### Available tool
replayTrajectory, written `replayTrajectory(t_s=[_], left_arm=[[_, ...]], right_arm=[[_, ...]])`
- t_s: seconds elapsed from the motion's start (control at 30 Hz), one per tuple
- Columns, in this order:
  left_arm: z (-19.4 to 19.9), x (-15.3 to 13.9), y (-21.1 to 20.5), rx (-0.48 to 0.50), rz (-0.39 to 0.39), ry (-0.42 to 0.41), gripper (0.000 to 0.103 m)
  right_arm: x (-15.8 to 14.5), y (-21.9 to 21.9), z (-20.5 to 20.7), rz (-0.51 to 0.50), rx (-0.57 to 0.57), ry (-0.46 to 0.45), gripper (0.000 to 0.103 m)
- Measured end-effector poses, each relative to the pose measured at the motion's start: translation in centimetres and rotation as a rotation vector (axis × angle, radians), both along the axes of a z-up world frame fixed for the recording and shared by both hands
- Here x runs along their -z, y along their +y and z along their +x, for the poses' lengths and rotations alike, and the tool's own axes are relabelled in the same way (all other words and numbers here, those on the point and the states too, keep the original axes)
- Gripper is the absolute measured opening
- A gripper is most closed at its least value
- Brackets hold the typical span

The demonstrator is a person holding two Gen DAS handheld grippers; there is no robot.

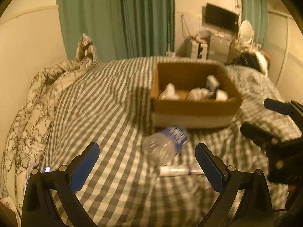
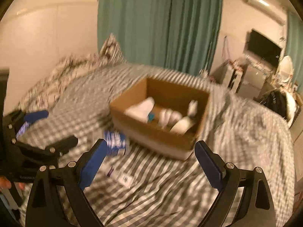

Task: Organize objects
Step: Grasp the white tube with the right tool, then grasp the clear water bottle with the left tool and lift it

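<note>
Left wrist view gives you the checked bedspread (image 1: 113, 104) first, with the cardboard box (image 1: 195, 109) near its far edge, already holding white items. A plastic water bottle (image 1: 166, 145) lies on its side on the cover just in front of the box, ahead of your left gripper (image 1: 147, 162), between its wide-open, empty fingers but not touching either. Your right gripper (image 2: 149, 162) is equally spread and empty. A slim white tube (image 1: 178, 170) sits against the bottle. Close off-centre and the round bottle may roll across the soft cover.
</note>
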State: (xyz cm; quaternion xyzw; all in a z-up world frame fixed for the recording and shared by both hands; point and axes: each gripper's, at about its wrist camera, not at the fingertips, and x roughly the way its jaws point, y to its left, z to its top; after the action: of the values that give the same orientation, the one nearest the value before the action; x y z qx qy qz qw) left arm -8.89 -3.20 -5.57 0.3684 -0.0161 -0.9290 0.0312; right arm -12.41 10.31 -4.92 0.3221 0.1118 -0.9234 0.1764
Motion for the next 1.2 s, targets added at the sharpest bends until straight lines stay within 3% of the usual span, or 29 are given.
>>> replayTrajectory(t_s=[0.13, 0.23, 0.53, 0.6, 0.67, 0.97, 1.2], left_arm=[[-0.6, 1.9, -1.2, -0.038, -0.009, -0.041, 0.103], [-1.0, 2.7, -2.1, -0.061, 0.01, -0.067, 0.103], [-1.5, 3.9, -4.2, -0.089, 0.075, -0.101, 0.103], [-1.6, 4.0, -4.6, -0.095, 0.095, -0.106, 0.103], [-1.6, 4.1, -4.8, -0.106, 0.098, -0.108, 0.103], [-1.4, 4.0, -4.3, -0.101, 0.078, -0.106, 0.103], [-2.2, 3.7, -2.0, -0.041, 0.027, -0.124, 0.103]], right_arm=[[4.5, -0.9, -1.6, 0.042, -0.027, -0.086, 0.093], [7.4, -2.1, -2.6, 0.055, -0.062, -0.165, 0.088], [11.7, -7.3, -2.6, 0.166, -0.239, -0.259, 0.075], [12.8, -8.1, -2.8, 0.174, -0.264, -0.282, 0.069], [13.4, -8.5, -3.1, 0.154, -0.282, -0.312, 0.053], [9.9, -6.0, 0.3, 0.091, -0.297, -0.252, 0.015], [6.3, -1.2, 0.4, 0.009, -0.184, -0.203, 0.015]])
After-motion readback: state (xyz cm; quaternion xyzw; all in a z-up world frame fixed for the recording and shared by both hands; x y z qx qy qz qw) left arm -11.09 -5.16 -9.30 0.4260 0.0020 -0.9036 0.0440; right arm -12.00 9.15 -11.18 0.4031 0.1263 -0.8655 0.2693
